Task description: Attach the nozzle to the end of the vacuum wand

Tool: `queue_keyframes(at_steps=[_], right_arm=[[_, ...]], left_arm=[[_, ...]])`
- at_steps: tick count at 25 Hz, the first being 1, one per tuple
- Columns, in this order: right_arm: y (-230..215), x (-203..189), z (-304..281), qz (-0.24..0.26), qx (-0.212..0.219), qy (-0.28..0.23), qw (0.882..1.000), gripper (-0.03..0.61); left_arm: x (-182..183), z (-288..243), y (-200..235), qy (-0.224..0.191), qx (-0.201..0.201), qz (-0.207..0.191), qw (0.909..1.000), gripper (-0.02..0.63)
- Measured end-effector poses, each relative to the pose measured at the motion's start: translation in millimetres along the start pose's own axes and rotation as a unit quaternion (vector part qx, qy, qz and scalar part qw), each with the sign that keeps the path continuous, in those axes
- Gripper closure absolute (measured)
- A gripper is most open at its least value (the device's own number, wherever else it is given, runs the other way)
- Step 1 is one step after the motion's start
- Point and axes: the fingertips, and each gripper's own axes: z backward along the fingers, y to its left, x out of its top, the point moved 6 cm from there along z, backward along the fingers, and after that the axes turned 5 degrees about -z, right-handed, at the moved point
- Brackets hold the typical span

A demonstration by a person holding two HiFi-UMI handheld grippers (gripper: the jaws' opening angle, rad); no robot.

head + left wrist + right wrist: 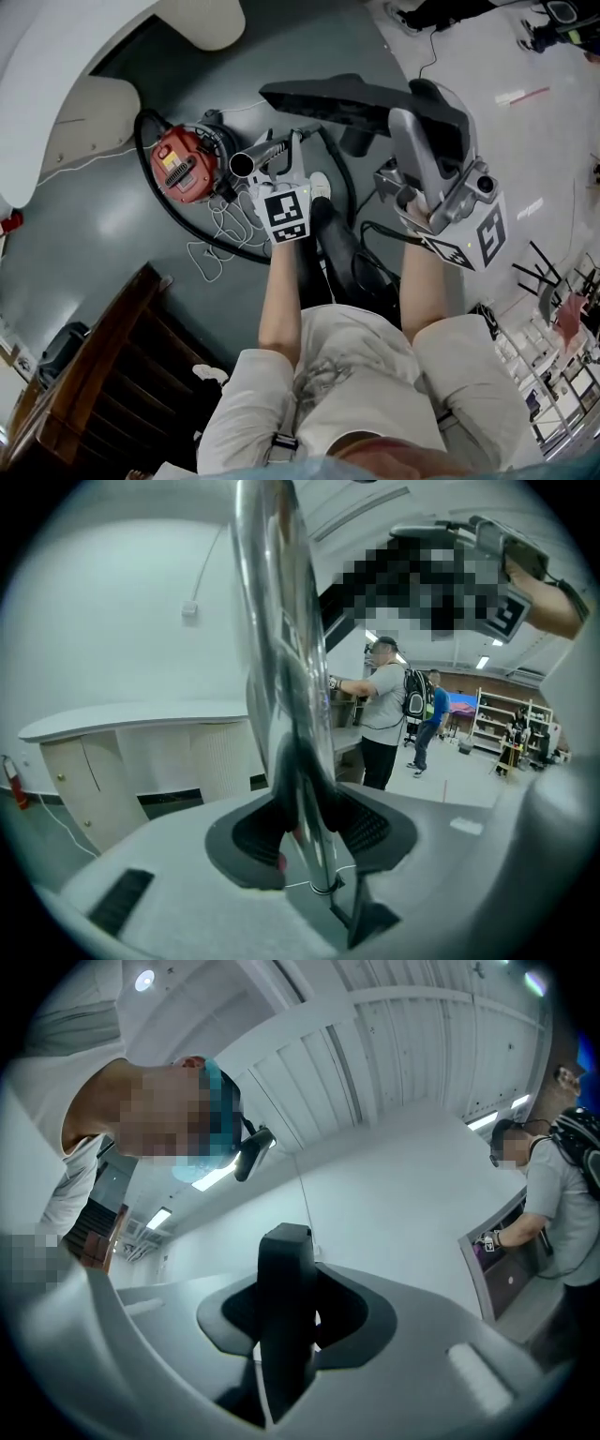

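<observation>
In the head view my left gripper [277, 161] is shut on the shiny metal vacuum wand [251, 161], whose open round end points up toward the camera. The left gripper view shows the chrome wand [281, 667] running up between the black pads. My right gripper [433, 127] is shut on the dark flat floor nozzle [347, 101], held level to the right of and above the wand end, apart from it. In the right gripper view the nozzle's black neck [284, 1307] stands clamped between the jaws.
The red vacuum body [183, 167] lies on the grey floor at the left, with its black hose [187, 220] and a white cord [220, 239] looped around it. A dark wooden cabinet [103, 384] is at the lower left. People stand by shelves [394, 714] in the background.
</observation>
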Motion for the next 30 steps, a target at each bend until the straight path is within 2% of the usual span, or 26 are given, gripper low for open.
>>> queue_keyframes(at_steps=[3, 13, 20, 30], right_arm=[[-6.3, 31.6, 5.6, 0.003, -0.001, -0.019, 1.0, 0.463], [-12.3, 55.5, -3.8, 0.007, 0.007, -0.062, 0.998, 0.463], [-10.0, 70.6, -8.1, 0.013, 0.019, -0.068, 0.997, 0.463], [-8.6, 68.8, -29.2, 0.01, 0.047, -0.062, 0.997, 0.463]], left_arm=[[19.8, -4.7, -27.9, 0.008, -0.012, -0.02, 0.9997, 0.456], [34.9, -38.1, -63.0, 0.02, -0.043, -0.055, 0.9974, 0.456], [41.1, -48.6, -87.2, 0.016, -0.07, -0.068, 0.9951, 0.456], [47.4, -61.7, -99.0, 0.031, -0.101, -0.082, 0.991, 0.456]])
